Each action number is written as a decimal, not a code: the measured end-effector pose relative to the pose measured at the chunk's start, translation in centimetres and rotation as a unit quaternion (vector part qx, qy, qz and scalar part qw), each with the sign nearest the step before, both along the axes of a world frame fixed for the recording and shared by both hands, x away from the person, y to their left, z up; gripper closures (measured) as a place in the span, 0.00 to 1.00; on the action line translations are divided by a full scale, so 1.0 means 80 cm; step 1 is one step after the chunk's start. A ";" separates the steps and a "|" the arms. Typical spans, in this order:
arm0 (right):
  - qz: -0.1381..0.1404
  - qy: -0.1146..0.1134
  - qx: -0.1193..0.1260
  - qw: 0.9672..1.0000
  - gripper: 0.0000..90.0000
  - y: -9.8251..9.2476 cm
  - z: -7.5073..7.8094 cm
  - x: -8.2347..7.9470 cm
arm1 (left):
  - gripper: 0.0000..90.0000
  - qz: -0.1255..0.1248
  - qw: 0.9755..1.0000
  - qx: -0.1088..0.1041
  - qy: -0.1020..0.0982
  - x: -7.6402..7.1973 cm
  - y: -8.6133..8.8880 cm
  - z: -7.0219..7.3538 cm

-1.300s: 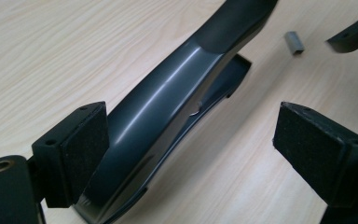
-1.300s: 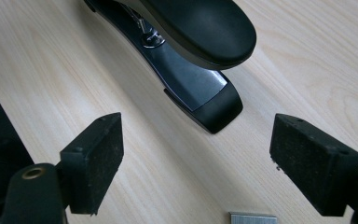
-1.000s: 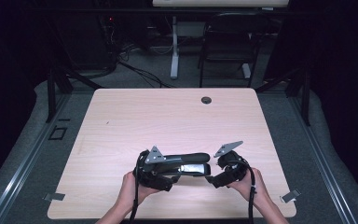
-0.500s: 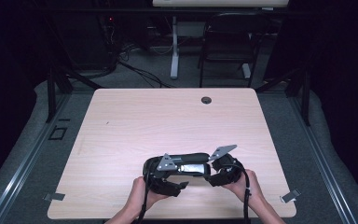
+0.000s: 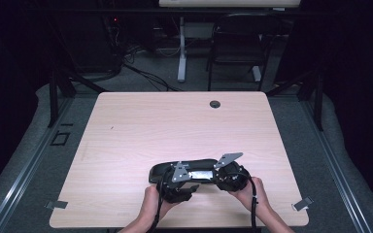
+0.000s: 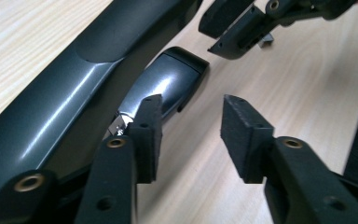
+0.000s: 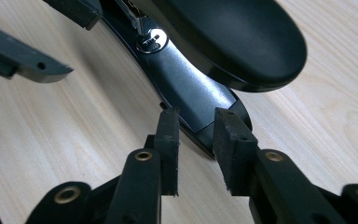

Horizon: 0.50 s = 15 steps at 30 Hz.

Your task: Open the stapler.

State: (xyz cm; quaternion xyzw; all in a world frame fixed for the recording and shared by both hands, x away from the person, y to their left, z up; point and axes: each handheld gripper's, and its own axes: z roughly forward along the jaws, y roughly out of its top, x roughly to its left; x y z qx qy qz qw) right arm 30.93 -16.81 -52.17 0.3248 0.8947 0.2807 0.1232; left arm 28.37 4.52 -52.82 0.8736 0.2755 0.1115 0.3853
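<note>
One long black stapler (image 5: pixel 194 171), glossy, with a metal strip along its middle, lies flat near the front edge of the wooden table (image 5: pixel 175 126). The left gripper (image 5: pixel 177 187) lies low at its left end, jaws just closing, one pad beside the tip (image 6: pixel 177 74), not yet pressing. The right gripper (image 5: pixel 230 174) straddles the other end (image 7: pixel 205 105), jaws just closing, close around the base; I cannot tell whether they press it. Two hands, two grippers.

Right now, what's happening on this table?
A person works two tongs on a black hinged case, seemingly a glasses case, at the table's near edge. The right tongs have been closing on the end of its lower shell. The left tongs, also closing, have one pad at the shell's edge, nothing gripped yet.
</note>
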 end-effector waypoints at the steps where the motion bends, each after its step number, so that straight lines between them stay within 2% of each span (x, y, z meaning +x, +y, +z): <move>1: 0.002 0.001 -0.001 1.000 0.83 0.000 -0.001 0.001 | 0.70 0.004 1.000 0.001 0.000 0.000 -0.002 -0.002; 2: 0.003 -0.004 -0.009 1.000 0.86 0.001 -0.003 0.001 | 0.70 0.018 1.000 0.005 -0.003 0.000 -0.007 -0.006; 3: 0.003 -0.004 -0.009 1.000 0.86 0.001 -0.003 0.001 | 0.72 0.018 1.000 0.005 -0.003 0.000 -0.007 -0.006; 4: 0.005 -0.013 -0.014 1.000 0.89 0.002 -0.007 0.000 | 0.73 0.035 0.999 0.001 -0.004 -0.001 -0.009 -0.010; 5: 0.005 -0.013 -0.014 1.000 0.89 0.002 -0.007 0.000 | 0.76 0.035 0.999 0.001 -0.004 -0.001 -0.009 -0.010; 6: 0.005 -0.016 -0.015 1.000 0.90 0.005 -0.013 -0.001 | 0.78 0.047 0.999 -0.001 -0.002 0.001 -0.010 -0.013; 9: 0.008 -0.021 -0.023 0.999 0.91 0.008 -0.017 -0.002 | 0.82 0.057 0.998 -0.009 0.004 0.002 -0.011 -0.017; 10: 0.009 -0.020 -0.026 0.999 0.92 0.011 -0.019 -0.001 | 0.86 0.067 0.998 -0.014 0.003 0.004 -0.011 -0.019; 15: 0.003 -0.031 -0.030 0.999 0.93 0.012 -0.021 0.002 | 0.91 0.075 0.997 -0.020 -0.004 0.007 -0.013 -0.020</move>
